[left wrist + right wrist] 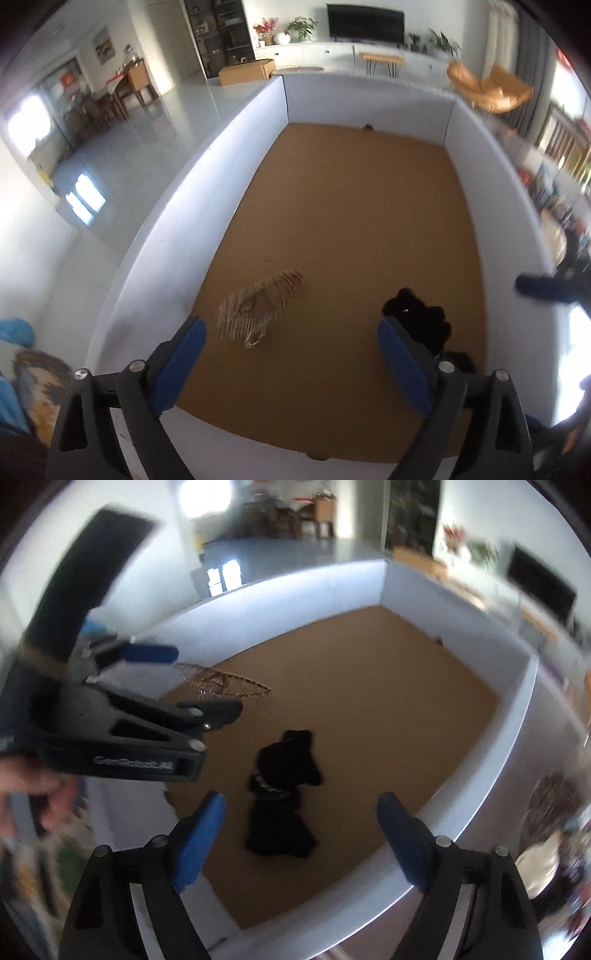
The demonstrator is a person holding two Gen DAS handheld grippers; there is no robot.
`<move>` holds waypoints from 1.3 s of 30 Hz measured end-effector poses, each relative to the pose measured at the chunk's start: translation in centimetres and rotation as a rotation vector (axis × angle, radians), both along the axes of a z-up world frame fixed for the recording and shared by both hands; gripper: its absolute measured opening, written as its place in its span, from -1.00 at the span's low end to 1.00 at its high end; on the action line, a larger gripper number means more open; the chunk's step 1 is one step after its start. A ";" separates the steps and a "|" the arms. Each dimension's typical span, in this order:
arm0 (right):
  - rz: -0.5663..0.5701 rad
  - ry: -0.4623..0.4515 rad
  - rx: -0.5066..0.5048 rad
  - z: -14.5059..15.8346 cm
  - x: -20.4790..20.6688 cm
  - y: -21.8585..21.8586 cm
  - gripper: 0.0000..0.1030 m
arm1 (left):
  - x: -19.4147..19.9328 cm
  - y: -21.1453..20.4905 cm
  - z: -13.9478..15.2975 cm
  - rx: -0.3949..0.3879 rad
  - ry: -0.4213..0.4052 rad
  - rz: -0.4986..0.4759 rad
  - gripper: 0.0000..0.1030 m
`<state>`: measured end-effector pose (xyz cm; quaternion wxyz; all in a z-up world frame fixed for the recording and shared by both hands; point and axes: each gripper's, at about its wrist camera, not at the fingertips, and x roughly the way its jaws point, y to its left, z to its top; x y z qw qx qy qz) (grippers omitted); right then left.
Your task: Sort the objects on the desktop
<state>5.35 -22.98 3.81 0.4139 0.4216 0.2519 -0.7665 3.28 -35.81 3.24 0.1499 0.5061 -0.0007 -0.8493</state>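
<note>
A brown desktop is ringed by low white walls. On it lie a gold wire basket-like object and a black crumpled cloth item. My left gripper is open and empty, hovering above the desk's near edge between the two. In the right wrist view the black item lies ahead of my open, empty right gripper. The wire object sits beyond it, partly behind the left gripper, which comes in from the left.
A small dark object sits at the far wall of the desk. Beyond the walls are a living room floor, a cardboard box, a TV and an orange chair.
</note>
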 end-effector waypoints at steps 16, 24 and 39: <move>-0.039 0.109 -0.167 2.4 1.1 8.0 0.67 | 2.3 2.8 2.0 0.119 0.235 0.122 0.84; -0.352 0.323 -0.239 4.2 0.2 24.3 1.00 | 5.1 8.3 7.4 0.158 0.486 0.061 0.89; -0.929 0.038 -0.050 -7.5 -5.1 46.8 1.00 | -0.1 32.5 5.1 0.344 0.361 -0.368 1.00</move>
